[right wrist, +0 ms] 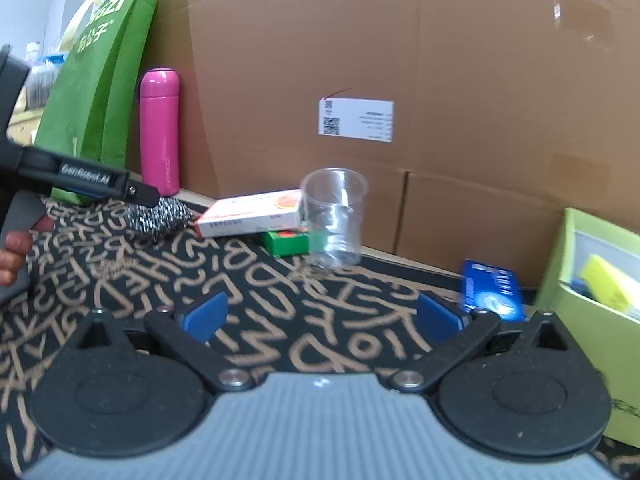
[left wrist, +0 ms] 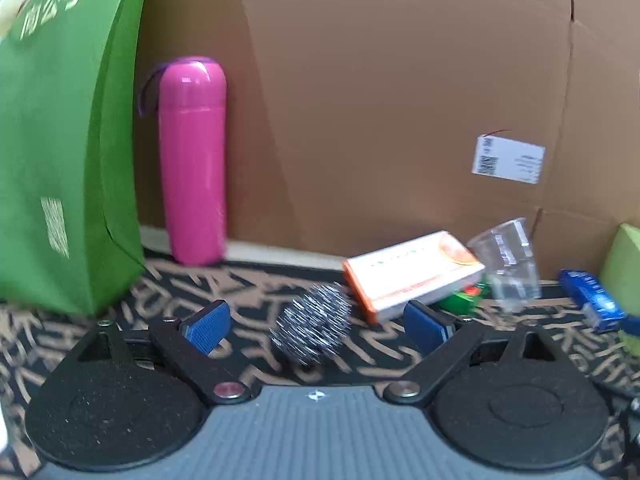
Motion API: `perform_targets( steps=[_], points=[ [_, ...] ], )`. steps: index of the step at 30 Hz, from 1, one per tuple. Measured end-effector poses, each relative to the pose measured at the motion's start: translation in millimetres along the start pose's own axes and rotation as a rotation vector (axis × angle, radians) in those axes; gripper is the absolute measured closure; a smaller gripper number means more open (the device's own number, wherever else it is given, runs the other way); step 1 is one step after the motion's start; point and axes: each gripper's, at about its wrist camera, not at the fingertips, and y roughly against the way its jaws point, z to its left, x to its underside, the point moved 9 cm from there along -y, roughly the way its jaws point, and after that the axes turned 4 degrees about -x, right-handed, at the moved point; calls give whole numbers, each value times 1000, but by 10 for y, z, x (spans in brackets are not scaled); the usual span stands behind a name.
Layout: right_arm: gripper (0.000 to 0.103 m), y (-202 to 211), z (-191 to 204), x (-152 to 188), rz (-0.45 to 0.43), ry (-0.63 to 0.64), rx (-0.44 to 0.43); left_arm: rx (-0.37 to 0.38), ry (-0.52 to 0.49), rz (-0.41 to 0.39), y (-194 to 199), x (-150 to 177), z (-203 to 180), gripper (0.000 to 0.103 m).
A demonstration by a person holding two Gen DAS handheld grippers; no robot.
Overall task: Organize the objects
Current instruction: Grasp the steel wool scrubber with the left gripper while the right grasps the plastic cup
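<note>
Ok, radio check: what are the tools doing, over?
Both tools open, empty. Left tool lined up on steel scrubber. White-orange box right behind it. Right tool idle.

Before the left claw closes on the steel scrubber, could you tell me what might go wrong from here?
1. The left claw is open around the steel scrubber; the white and orange box lies close behind it, so pushing further could shove the box.
2. The box rests tilted on a green box, so a knock may slide it off.
3. The clear plastic cup stands right beside both boxes and looks light; it could tip.
</note>
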Motion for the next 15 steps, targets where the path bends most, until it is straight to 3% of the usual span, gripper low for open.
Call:
perform_targets(
  steps=[6, 9, 14, 15],
  points=[
    [12, -527, 19, -242, 36, -4, 33, -6, -54, 74, -422, 57, 44, 8],
    [14, -790, -37, -302, 60, -3, 69, 25, -53, 138, -597, 185, 46, 33],
    [23, -1061, -215, -328, 74, -54, 107, 38, -52, 127, -648, 199, 66, 33],
    [29, -1086, -238, -323, 72, -66, 105, 38, -51, 126, -650, 193, 64, 34]
  ],
)
